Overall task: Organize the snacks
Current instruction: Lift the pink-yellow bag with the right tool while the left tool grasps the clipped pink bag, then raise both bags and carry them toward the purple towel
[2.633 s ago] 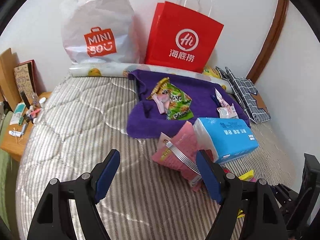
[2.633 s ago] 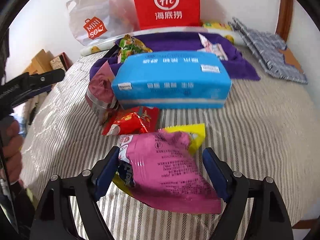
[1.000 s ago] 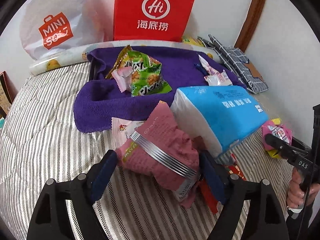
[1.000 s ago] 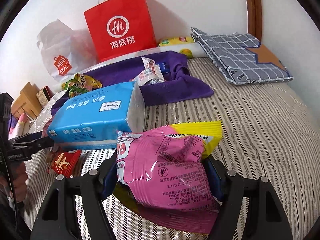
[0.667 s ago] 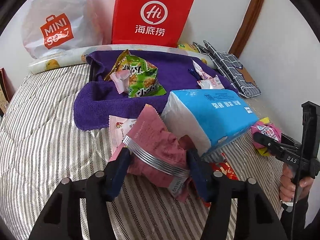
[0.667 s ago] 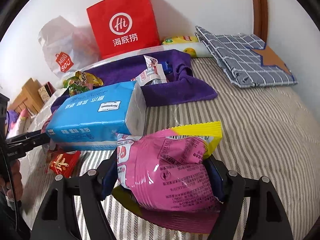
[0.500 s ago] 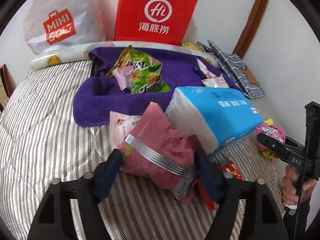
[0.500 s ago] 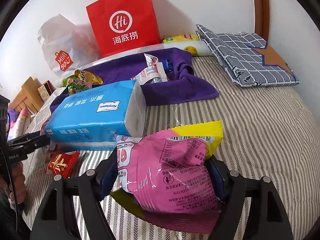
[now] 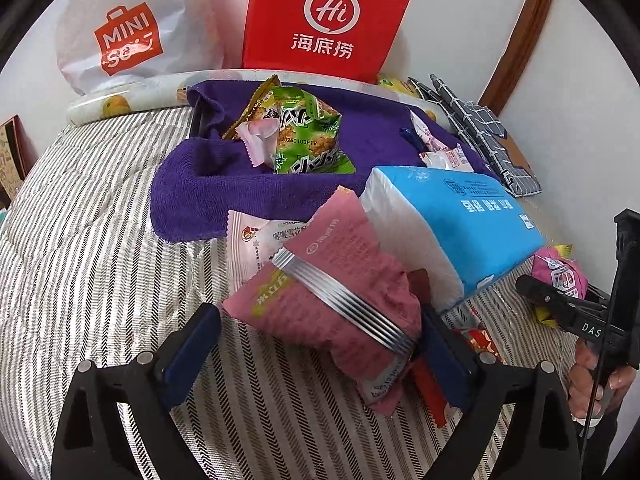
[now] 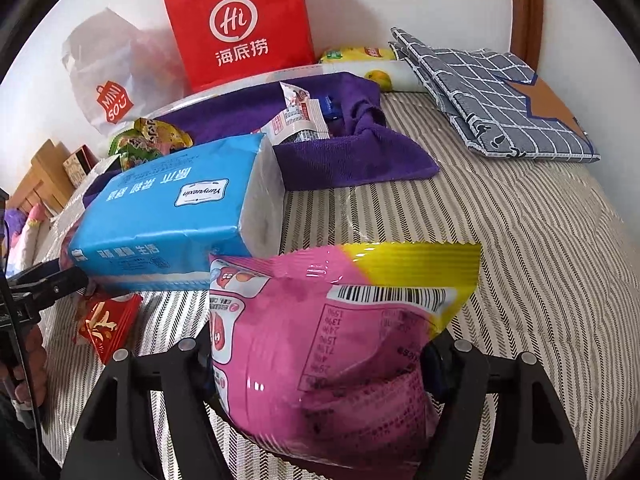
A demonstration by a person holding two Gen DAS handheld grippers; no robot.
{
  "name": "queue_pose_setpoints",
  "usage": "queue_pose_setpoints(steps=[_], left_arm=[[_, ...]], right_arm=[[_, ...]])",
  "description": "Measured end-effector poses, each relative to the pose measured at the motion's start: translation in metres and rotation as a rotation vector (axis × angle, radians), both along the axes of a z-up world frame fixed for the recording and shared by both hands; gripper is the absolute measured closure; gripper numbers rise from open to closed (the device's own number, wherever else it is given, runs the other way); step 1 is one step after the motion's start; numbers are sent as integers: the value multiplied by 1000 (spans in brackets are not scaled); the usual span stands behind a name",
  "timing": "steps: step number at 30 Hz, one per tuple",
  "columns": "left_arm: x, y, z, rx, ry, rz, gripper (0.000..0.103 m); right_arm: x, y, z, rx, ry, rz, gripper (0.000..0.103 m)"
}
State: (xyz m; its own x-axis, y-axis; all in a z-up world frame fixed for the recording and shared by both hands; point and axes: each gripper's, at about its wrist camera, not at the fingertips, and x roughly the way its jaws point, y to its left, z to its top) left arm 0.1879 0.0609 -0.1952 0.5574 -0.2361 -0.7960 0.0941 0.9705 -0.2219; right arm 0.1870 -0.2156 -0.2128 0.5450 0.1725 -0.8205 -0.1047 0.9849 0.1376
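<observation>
Right gripper [image 10: 320, 364] clamps the pink-and-yellow snack bag [image 10: 332, 344], which hides its fingertips and now fills more of the right wrist view than half a second ago. Left gripper [image 9: 316, 344] stands spread around the dusty-pink clipped bag [image 9: 332, 292], right finger [image 9: 444, 356] touching, left apart; the blue tissue pack [image 9: 452, 224] lies just right.

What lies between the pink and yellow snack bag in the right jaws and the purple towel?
In the right wrist view, only bare striped bedcover lies between the pink and yellow snack bag and the purple towel; the blue tissue pack sits to the left.
</observation>
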Motion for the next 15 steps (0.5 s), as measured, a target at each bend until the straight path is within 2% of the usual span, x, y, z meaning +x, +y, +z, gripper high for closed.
queue_pose_setpoints(steps=[1, 5, 8, 15], left_arm=[[0, 1, 0, -3, -2, 4, 7], [-3, 4, 2, -32, -15, 5, 22], [-5, 5, 2, -54, -19, -7, 41], [-6, 5, 3, -50, -18, 0, 39]], right_arm=[[0, 0, 0, 2, -1, 0, 30], [0, -2, 0, 18, -2, 1, 29], [0, -2, 1, 31, -2, 4, 29], [0, -1, 0, 34, -3, 5, 29]])
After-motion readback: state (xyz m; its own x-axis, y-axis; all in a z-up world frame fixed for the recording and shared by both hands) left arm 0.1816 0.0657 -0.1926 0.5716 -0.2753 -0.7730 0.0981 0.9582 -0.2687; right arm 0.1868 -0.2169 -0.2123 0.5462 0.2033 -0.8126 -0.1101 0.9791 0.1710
